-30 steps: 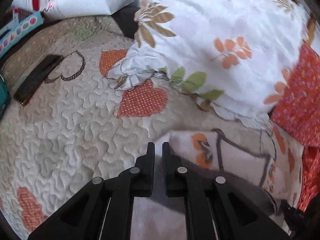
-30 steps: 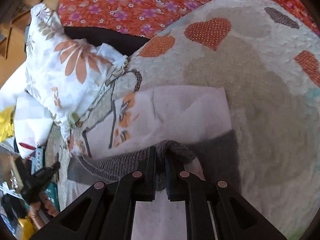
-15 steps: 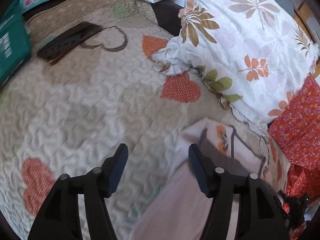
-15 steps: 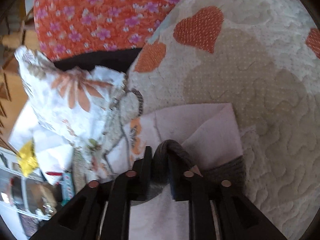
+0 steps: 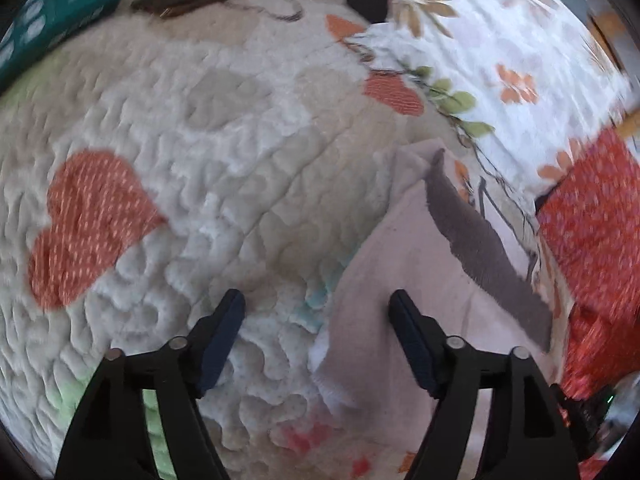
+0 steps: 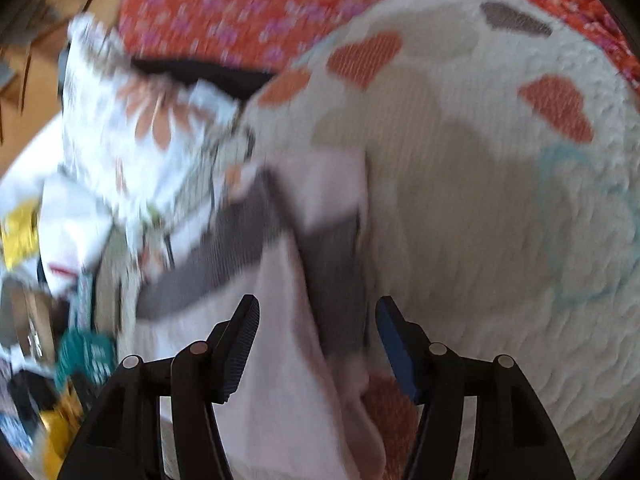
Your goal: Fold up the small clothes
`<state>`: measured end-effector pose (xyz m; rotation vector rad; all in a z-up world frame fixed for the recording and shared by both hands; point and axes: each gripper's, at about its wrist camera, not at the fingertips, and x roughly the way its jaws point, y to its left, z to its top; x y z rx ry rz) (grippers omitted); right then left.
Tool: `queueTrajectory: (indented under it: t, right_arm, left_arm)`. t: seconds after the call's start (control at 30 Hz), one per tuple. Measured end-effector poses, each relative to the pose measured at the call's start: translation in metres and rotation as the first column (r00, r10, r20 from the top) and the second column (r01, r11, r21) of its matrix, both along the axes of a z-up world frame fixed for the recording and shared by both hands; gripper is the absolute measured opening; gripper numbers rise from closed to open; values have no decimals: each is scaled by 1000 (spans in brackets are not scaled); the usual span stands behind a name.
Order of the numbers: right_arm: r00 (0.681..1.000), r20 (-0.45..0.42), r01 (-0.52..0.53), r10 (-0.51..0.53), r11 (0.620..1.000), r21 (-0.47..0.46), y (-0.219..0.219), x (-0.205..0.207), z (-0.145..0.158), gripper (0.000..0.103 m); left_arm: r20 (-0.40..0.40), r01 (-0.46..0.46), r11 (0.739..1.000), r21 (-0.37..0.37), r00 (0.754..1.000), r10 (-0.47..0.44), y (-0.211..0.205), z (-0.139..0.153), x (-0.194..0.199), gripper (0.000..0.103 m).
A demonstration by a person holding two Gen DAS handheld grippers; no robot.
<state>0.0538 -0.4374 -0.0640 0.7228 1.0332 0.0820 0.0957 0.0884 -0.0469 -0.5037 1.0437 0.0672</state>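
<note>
Both the left gripper (image 5: 316,316) and right gripper (image 6: 316,322) have just been opening, apparently releasing the garment (image 5: 420,280).

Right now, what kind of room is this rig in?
Probably a bedroom, with the work done on a bed: a quilted bedspread with heart patches, a floral pillow at its edge, and a red flowered cloth beside it.

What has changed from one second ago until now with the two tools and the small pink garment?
Both tools have just been opening. The left tool let go of the pink garment and slid left, so it now hangs mostly over the quilt. The right tool released the grey waistband, which now lies loose between its open fingers. The garment stays folded on the quilt, beside the floral pillow.
</note>
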Motion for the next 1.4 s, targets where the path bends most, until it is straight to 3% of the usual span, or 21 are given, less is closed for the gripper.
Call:
queueTrajectory:
  t: [0.13,0.23,0.33,0.37,0.4,0.43,0.5,0.63,0.83,1.13,1.23,1.33,1.4]
  right_arm:
    - [999,20,-26,28,997,-79,19,-6,-11,71]
    - [997,66,-20,27,996,-92,32,-5,-11,74]
    - [996,91,-4,13,995,-97,45,0,-12,73]
    - [996,94,3,7,995,-104,47,1,-11,65]
    - [996,88,17,-6,992,-123,49,3,-11,54]
    - [996,87,9,-1,995,-98,48,5,-11,28]
    - [997,76,-9,9,1000,0,42,9,-14,22]
    - [997,81,-15,10,998,63,27,0,-4,20]
    - [997,69,-27,23,998,49,14,-27,7,20]
    - [999,34,-13,11,999,50,-11,-97,-15,20]
    - [999,28,-21,22,1000,-15,-14,-104,-18,25]
    - [1000,19,-7,8,998,-60,-20,-105,-14,35]
    - [998,44,46,-44,997,-56,-32,-111,-6,40]
  left_arm:
    - [20,144,986,83,989,-146,-22,0,14,85]
    - [29,207,976,67,977,-209,-34,-7,22,92]
    - [36,237,968,85,970,-241,-48,-10,26,89]
    - [24,244,963,113,968,-248,-53,-8,27,56]
    - [-6,258,957,133,966,-259,-59,-8,28,17]
    - [-25,274,956,105,962,-272,-61,-7,29,16]
    - [-24,256,963,80,967,-254,-62,3,23,14]
    - [-19,248,969,14,969,-248,-63,18,10,14]
    - [-46,292,956,-28,955,-293,-67,28,-17,14]
    - [-110,378,921,90,923,-368,-99,8,-67,15]
    - [-93,366,922,129,930,-356,-99,15,-85,20]
    - [-33,330,930,160,944,-329,-91,32,-106,38]
    - [45,294,944,151,952,-303,-85,47,-118,62]
